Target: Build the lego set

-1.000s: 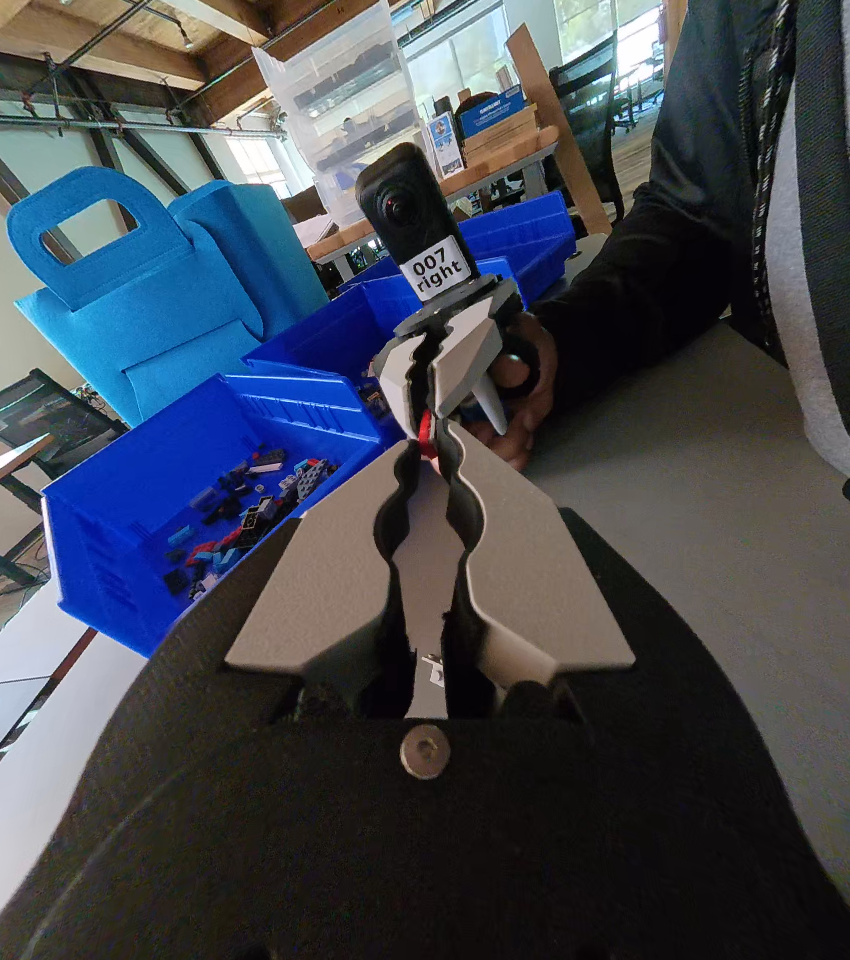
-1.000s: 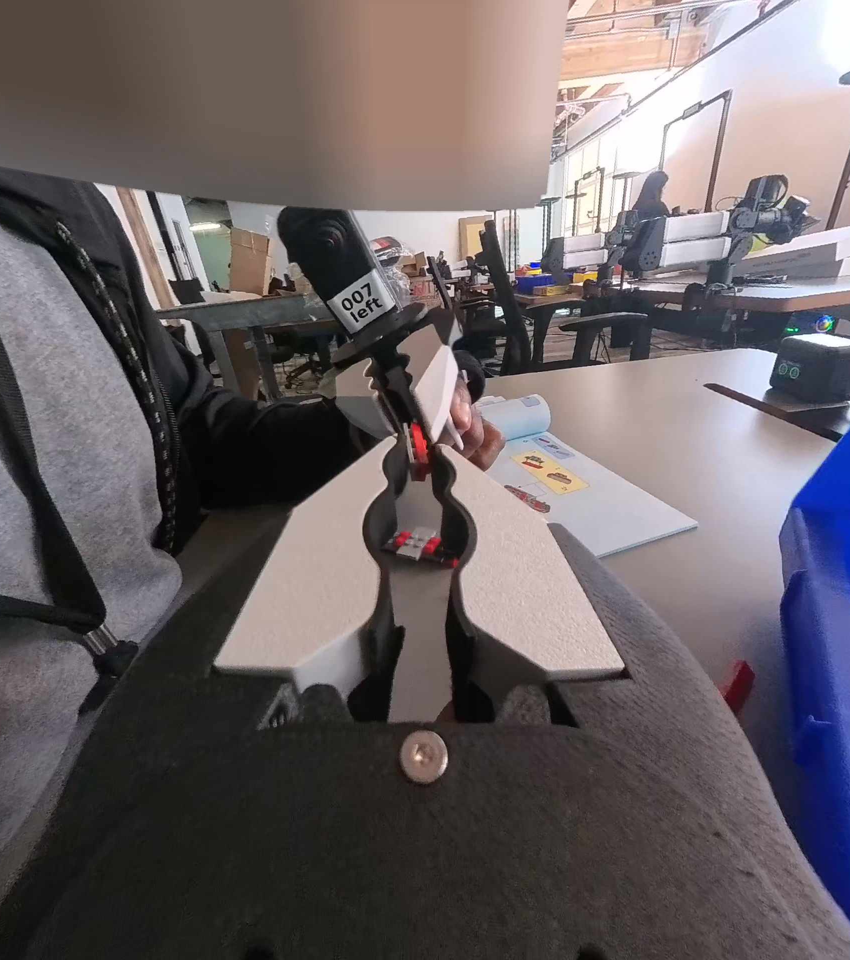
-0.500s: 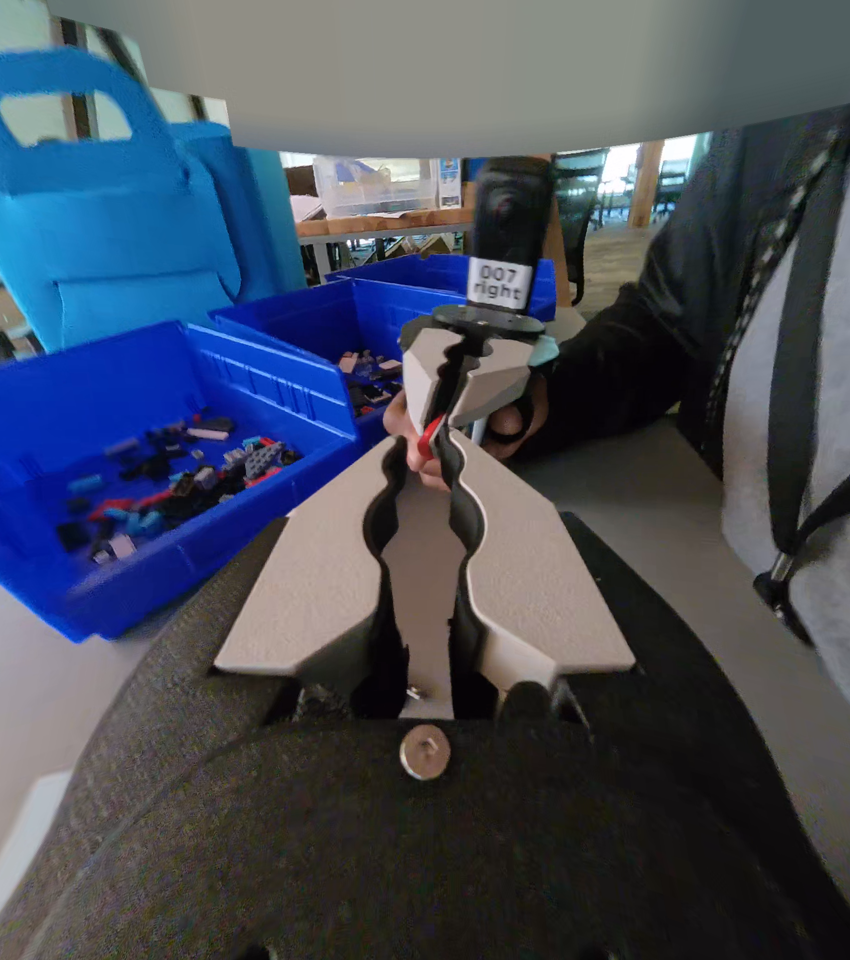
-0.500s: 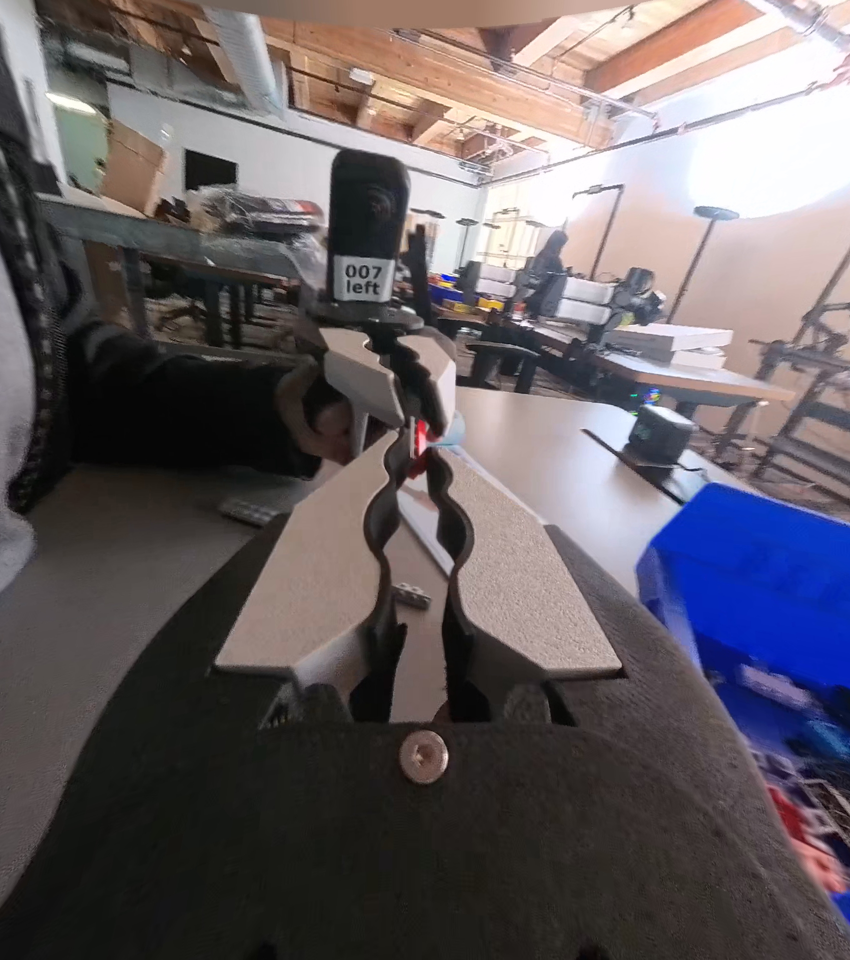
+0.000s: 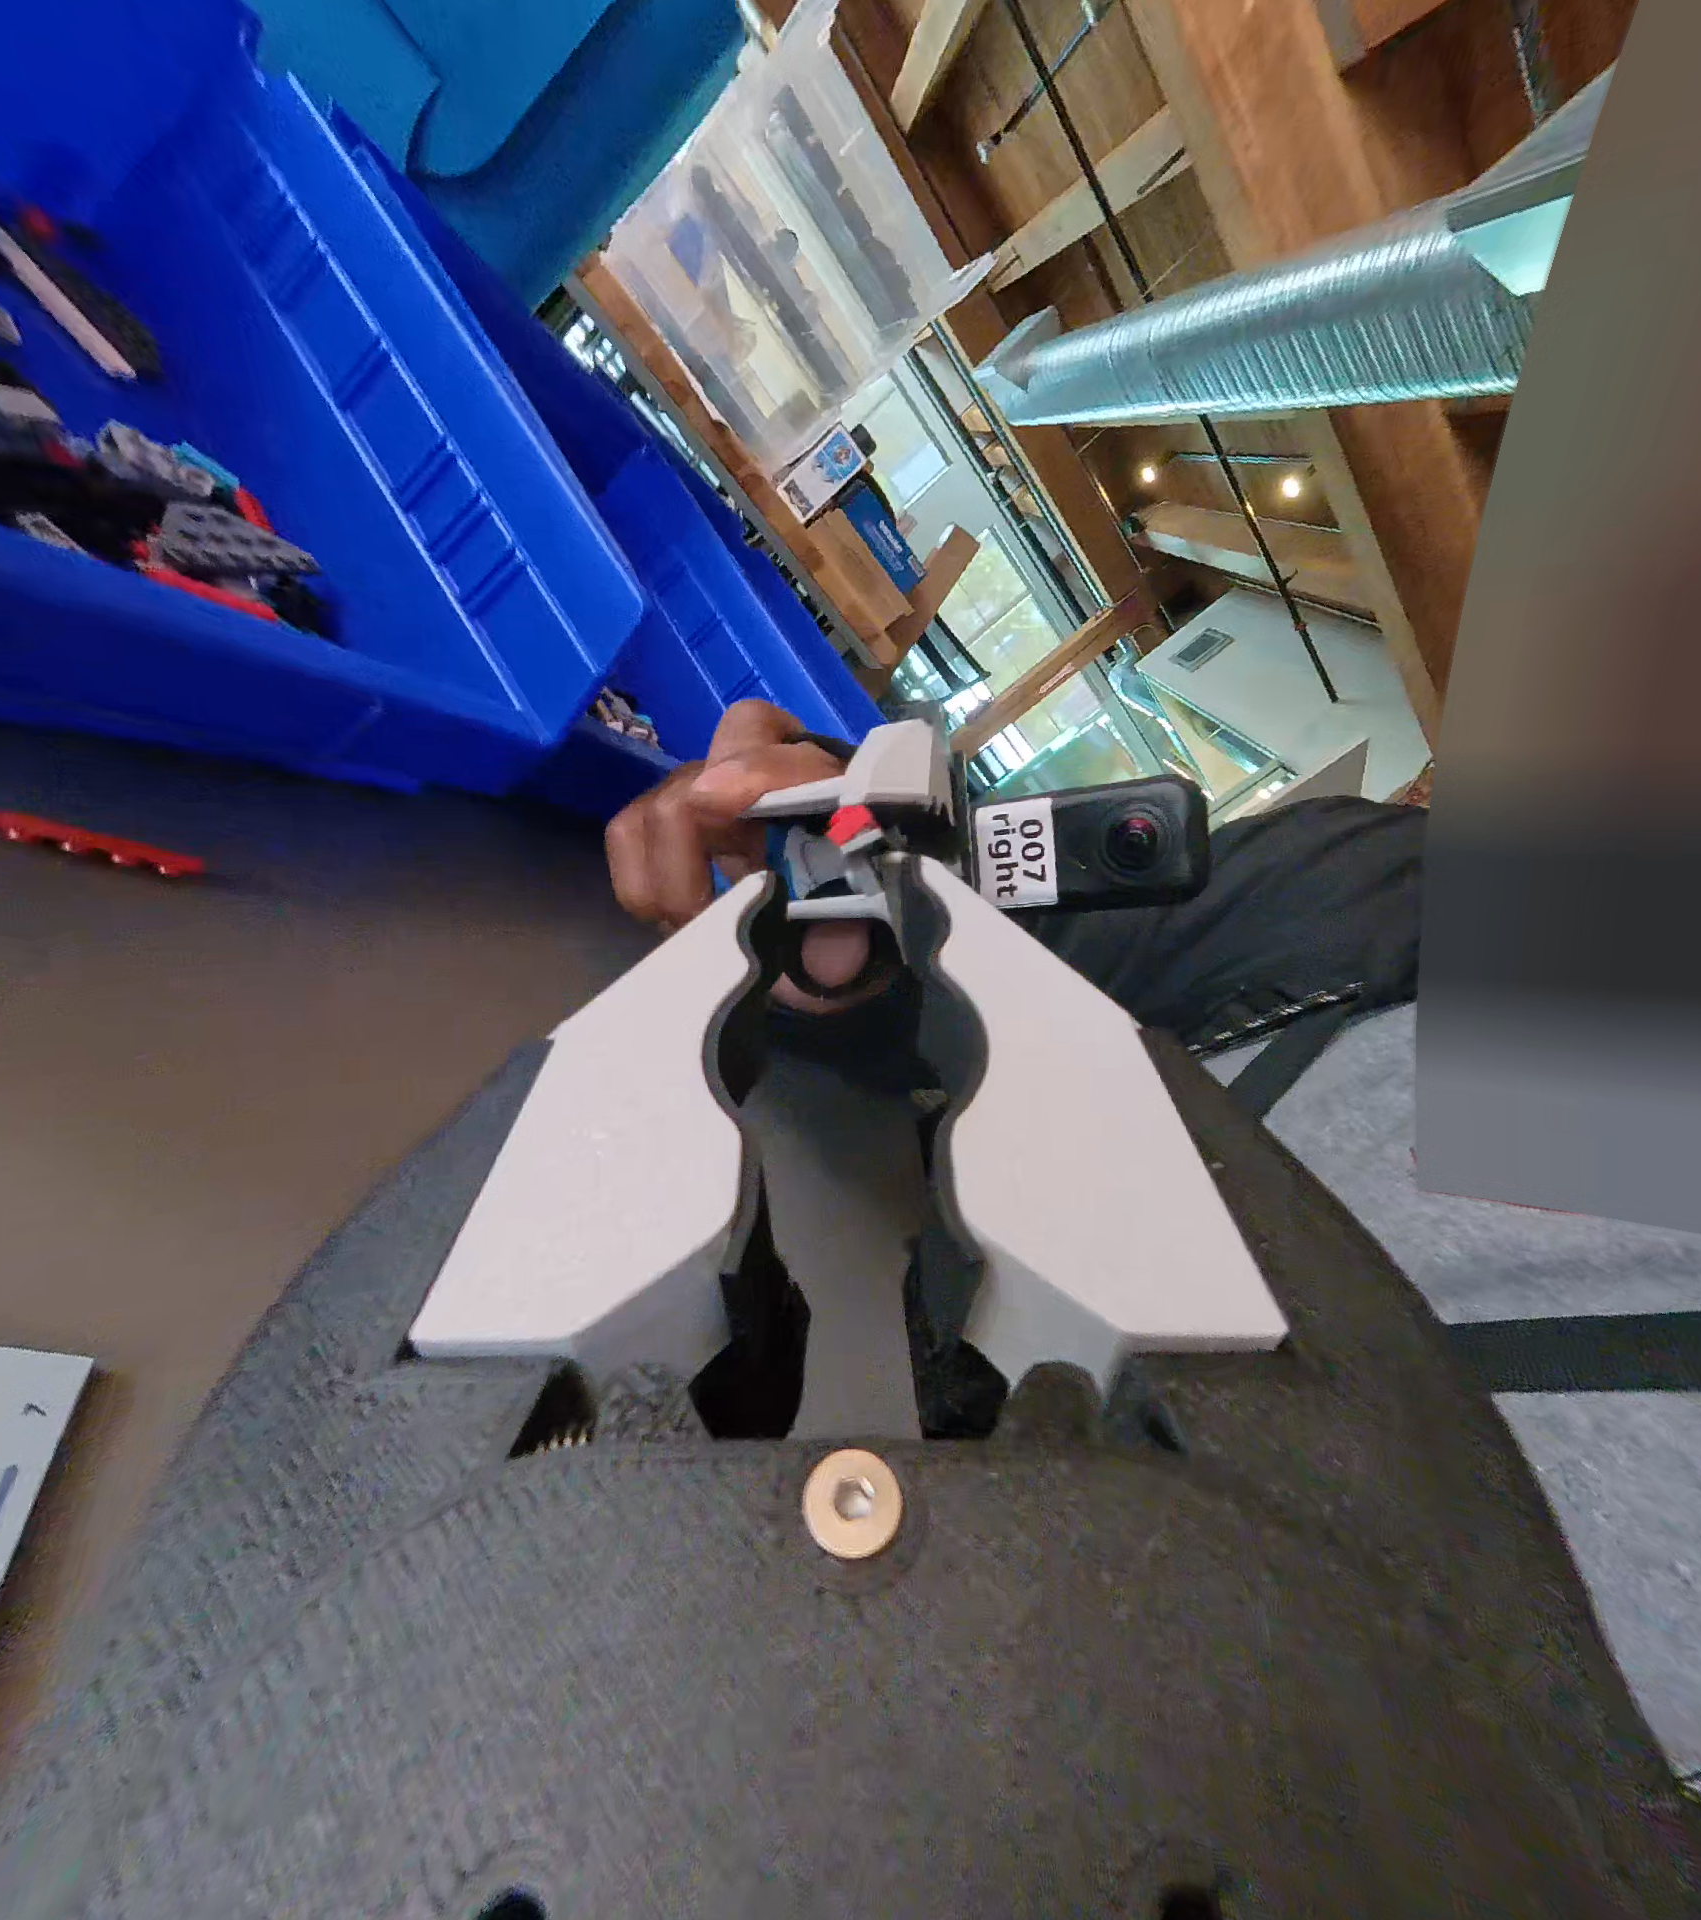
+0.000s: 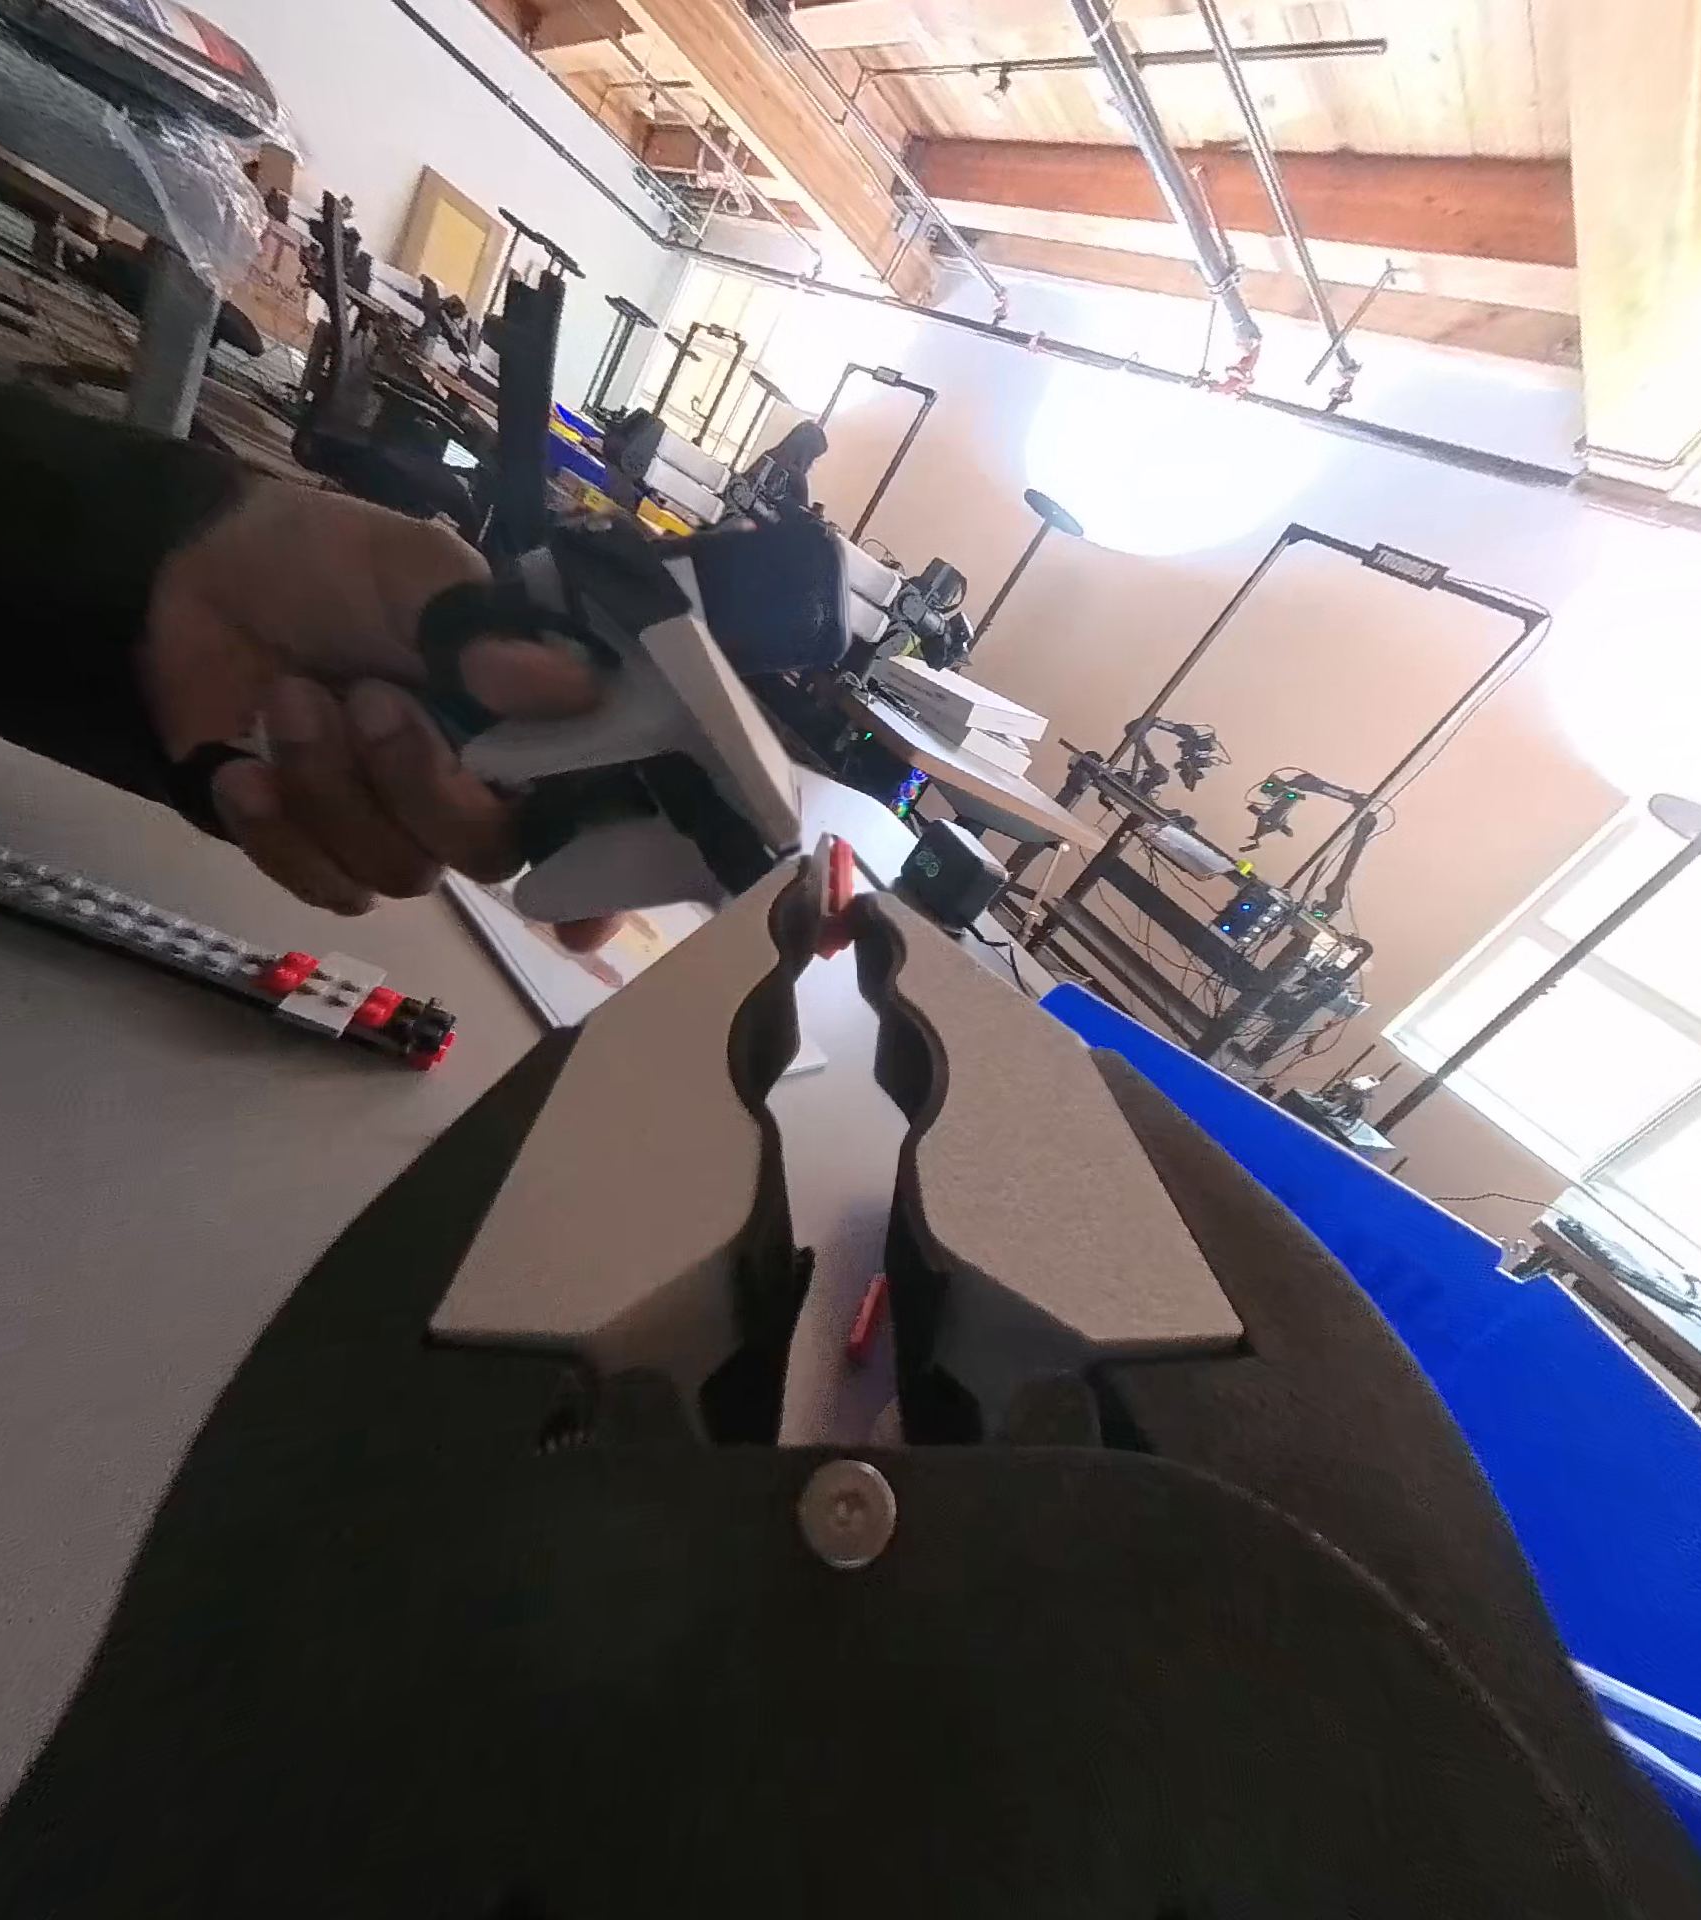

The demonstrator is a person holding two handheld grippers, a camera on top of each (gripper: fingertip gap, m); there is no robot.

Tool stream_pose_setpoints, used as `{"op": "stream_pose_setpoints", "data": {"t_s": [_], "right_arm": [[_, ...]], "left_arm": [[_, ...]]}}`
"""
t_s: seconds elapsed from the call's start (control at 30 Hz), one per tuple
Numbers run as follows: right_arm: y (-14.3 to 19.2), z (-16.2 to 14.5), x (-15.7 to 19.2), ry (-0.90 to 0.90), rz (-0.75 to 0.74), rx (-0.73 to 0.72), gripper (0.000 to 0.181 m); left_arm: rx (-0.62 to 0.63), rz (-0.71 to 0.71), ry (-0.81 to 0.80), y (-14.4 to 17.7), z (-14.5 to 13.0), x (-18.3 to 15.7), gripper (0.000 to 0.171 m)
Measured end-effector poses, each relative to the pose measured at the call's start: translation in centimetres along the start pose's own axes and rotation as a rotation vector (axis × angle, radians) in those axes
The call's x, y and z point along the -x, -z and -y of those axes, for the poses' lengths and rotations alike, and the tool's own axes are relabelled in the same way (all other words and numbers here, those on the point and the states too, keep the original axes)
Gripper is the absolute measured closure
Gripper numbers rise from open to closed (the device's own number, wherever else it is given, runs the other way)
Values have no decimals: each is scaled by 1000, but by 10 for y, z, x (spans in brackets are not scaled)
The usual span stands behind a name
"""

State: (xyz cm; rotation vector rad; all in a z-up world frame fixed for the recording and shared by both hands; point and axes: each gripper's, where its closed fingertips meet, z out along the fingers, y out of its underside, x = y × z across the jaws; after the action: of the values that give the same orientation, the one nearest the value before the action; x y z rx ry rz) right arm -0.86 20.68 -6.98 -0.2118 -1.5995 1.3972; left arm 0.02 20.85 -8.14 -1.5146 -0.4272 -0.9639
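My right gripper [image 6: 835, 891] is shut on a small red lego piece [image 6: 833, 894], held above the table. The left wrist view shows the same piece [image 5: 851, 821] between the right gripper's fingers [image 5: 887, 774]. My left gripper [image 5: 846, 888] is open, and its fingertips stand apart just in front of the right gripper without touching the piece. In the right wrist view the left gripper [image 6: 732, 847] sits close above and left of the piece with its jaws apart. A long grey plate with red and white pieces [image 6: 202, 956] lies on the table.
Blue bins [image 5: 430, 499] holding loose lego pieces stand at the table's far side, and a bin wall [image 6: 1448, 1299] runs along the right. A red plate [image 5: 93, 844] lies on the table. Another red piece [image 6: 867, 1320] lies under my right fingers. An instruction booklet [image 6: 524, 956] lies beyond the build. My left and right fingertips are right by each other. The red plate [image 5: 93, 844] is about equally far from each gripper, around 15 cm.
My left gripper was shut on the red piece together with the right; it has opened and let go. Both grippers have rolled sideways, and the right still holds the piece.
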Motion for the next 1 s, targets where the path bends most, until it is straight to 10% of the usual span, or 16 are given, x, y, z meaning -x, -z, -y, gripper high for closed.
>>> {"op": "stream_pose_setpoints", "data": {"t_s": [0.33,0.67,1.0], "right_arm": [[-1,-4,1,6,-16,13,171],[0,2,8,-666,298,-37,152],[2,-3,15,-930,449,-7,168]], "left_arm": [[-61,-39,27,-2,2,2,167],[57,82,-391,3,-5,-2,167],[129,117,-495,2,-15,1,167]]}}
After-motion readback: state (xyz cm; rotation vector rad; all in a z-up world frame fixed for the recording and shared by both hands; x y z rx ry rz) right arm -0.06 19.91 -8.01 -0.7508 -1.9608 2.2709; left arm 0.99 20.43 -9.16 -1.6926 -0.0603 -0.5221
